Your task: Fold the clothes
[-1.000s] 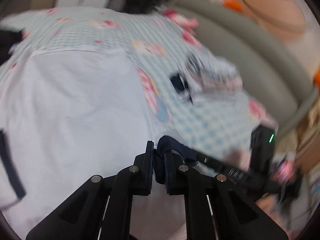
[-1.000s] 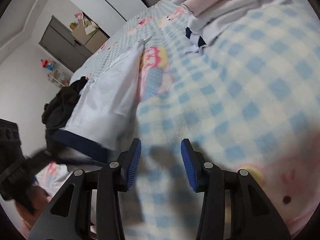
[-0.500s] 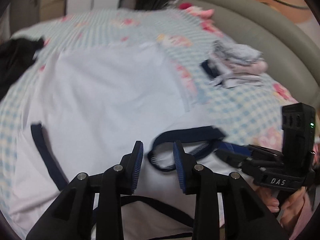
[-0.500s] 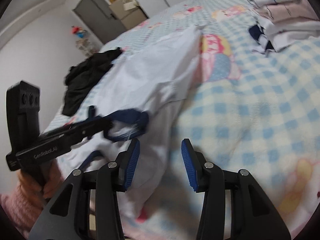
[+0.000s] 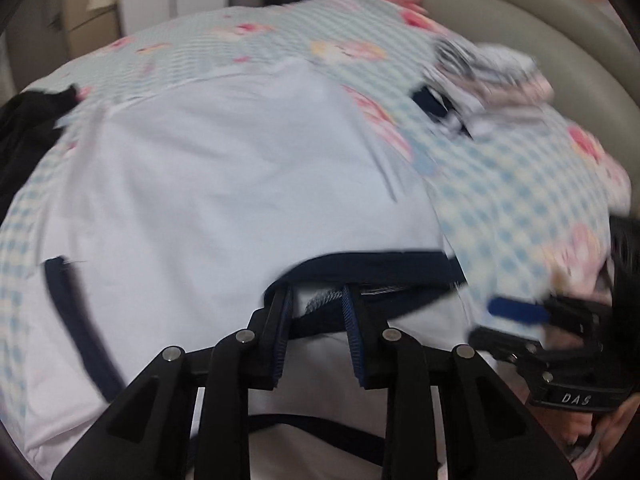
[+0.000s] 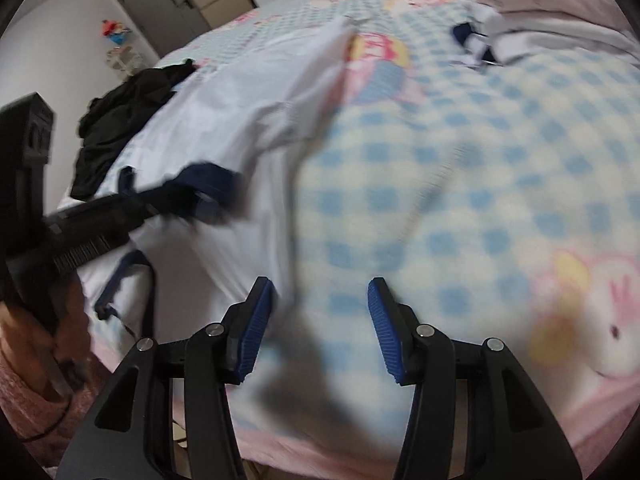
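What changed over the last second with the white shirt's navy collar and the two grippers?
The left gripper let go of the navy collar, which it had pinched a second ago; its jaws are now closing again, with the collar lying between them on the white shirt. The right gripper swung toward the shirt's edge, jaws opening, holding nothing. The folded pile and black garment stayed put.

White shirt with navy collar, spread flat on checked blanket. Left gripper over collar, jaws closing, pads not gripping. Right gripper beside; folded pile beyond.
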A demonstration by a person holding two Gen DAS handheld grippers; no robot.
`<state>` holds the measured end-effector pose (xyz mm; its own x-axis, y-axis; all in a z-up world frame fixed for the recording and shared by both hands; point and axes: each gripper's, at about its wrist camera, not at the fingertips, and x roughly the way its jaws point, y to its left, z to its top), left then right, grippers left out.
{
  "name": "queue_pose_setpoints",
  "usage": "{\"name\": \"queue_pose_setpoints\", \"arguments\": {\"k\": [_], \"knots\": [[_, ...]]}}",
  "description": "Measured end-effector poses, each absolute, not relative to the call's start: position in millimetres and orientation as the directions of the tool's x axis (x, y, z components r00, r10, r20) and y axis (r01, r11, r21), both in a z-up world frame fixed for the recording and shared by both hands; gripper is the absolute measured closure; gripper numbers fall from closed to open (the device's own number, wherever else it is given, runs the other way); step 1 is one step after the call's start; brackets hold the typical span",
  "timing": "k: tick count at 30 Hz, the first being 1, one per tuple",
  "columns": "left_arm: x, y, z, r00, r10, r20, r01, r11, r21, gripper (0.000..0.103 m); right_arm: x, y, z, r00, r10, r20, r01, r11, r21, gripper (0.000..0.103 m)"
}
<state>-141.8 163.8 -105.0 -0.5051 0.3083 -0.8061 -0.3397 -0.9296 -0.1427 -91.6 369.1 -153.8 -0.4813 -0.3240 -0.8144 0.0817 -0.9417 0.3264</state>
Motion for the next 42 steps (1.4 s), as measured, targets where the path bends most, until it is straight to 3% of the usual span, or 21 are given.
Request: {"name": "queue_pose_setpoints", "arguments": {"k": [3, 7, 13, 16, 18, 22, 24, 29, 33, 39, 42], "knots": [[-129, 166, -96, -0.489, 0.382, -0.784, -0.43, -0.888, -0.165, 0.074, -77, 388, -146, -0.514, -0.368, -0.775, 0.059, -0.916, 0.396, 0.052], [-116, 178, -94, -0.458, 0.459, -0.761, -0.513, -0.836, -0.196, 0.058, -78, 386, -130, -0.57, -0.454, -0.685, 0.154, -0.878, 0.453, 0.051], [-138, 191, -114, -0.491, 0.31, -0.814, -0.431, -0.898, -0.082, 0.062, -89, 354, -150, -0.482, -0.387, -0.786, 0.19, -0.922, 0.337, 0.05], [-151, 183, -108, -0.538, 0.234, -0.81, -0.336, -0.941, -0.049, 0.062, -74, 363, -151, -0.502, -0.263, -0.824, 0.113, -0.965, 0.239, 0.045], [-150, 173, -101, -0.538, 0.262, -0.801, -0.318, -0.943, -0.095, 0.062, -66, 373, -149, -0.513, -0.242, -0.824, 0.044, -0.966, 0.256, 0.045], [-123, 166, -92, -0.512, 0.399, -0.761, -0.392, -0.897, -0.207, 0.062, -54, 377, -128, -0.591, -0.355, -0.725, 0.116, -0.926, 0.359, 0.044], [-113, 173, -98, -0.501, 0.39, -0.773, -0.422, -0.889, -0.175, 0.062, -49, 372, -129, -0.56, -0.42, -0.714, 0.173, -0.902, 0.395, 0.044], [-125, 183, -109, -0.503, 0.372, -0.78, -0.412, -0.897, -0.162, 0.062, -68, 337, -157, -0.476, -0.306, -0.825, 0.16, -0.952, 0.261, 0.044], [-151, 184, -121, -0.476, 0.219, -0.852, -0.328, -0.943, -0.06, 0.06, -57, 352, -154, -0.503, -0.271, -0.82, 0.103, -0.962, 0.255, 0.044], [-158, 163, -120, -0.453, 0.213, -0.866, -0.295, -0.952, -0.08, 0.058, -30, 373, -149, -0.501, -0.199, -0.842, 0.003, -0.974, 0.228, 0.043], [-148, 154, -113, -0.472, 0.238, -0.849, -0.292, -0.951, -0.105, 0.057, -25, 383, -136, -0.55, -0.262, -0.793, 0.031, -0.955, 0.295, 0.043]]}}
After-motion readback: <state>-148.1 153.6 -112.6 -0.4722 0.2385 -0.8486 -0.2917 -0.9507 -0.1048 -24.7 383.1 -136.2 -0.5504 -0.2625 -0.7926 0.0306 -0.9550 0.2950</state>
